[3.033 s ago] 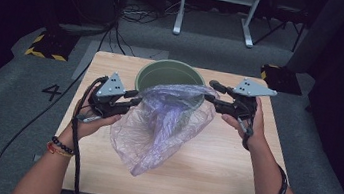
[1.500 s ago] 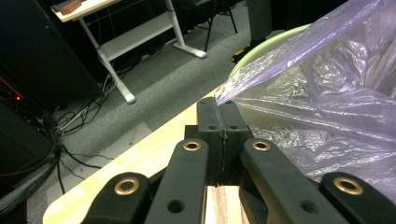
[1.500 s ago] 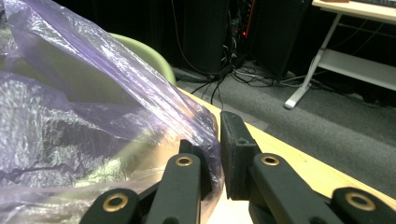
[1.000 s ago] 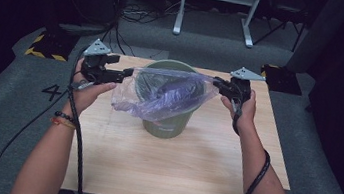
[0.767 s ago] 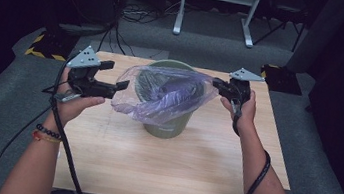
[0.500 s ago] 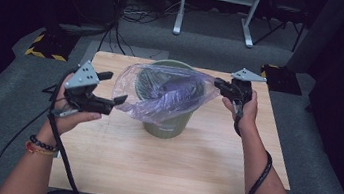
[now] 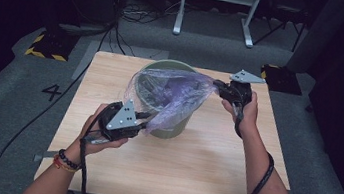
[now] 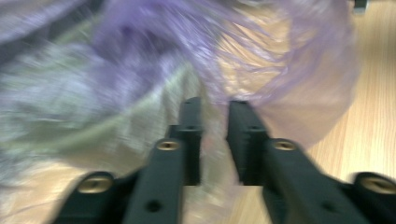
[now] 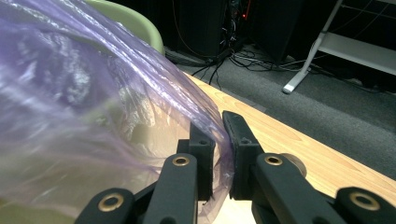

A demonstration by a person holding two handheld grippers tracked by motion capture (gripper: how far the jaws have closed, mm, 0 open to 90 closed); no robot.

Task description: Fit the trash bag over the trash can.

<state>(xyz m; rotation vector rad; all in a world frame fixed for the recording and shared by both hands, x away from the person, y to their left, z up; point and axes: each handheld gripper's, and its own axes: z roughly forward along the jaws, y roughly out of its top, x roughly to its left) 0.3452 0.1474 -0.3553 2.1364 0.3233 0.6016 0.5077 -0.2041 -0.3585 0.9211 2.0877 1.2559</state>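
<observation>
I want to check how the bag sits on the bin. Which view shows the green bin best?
The high view: the green bin stands whole on the table, with the purple bag draped over its mouth. The right gripper view catches just a curve of its rim; the left gripper view gives a blurred greenish patch behind plastic.

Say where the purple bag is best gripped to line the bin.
Grip the purple bag by its thin open-mouth edge, pinched from outside and pulled outward. The film is loose, and the right tongs already clamp that edge beside the green bin.

Dim room, grey carpet floor (image 7: pixel 5 120), white metal stand (image 7: pixel 217 7), cables (image 7: pixel 135 14), wooden table (image 7: pixel 200 171)
</observation>
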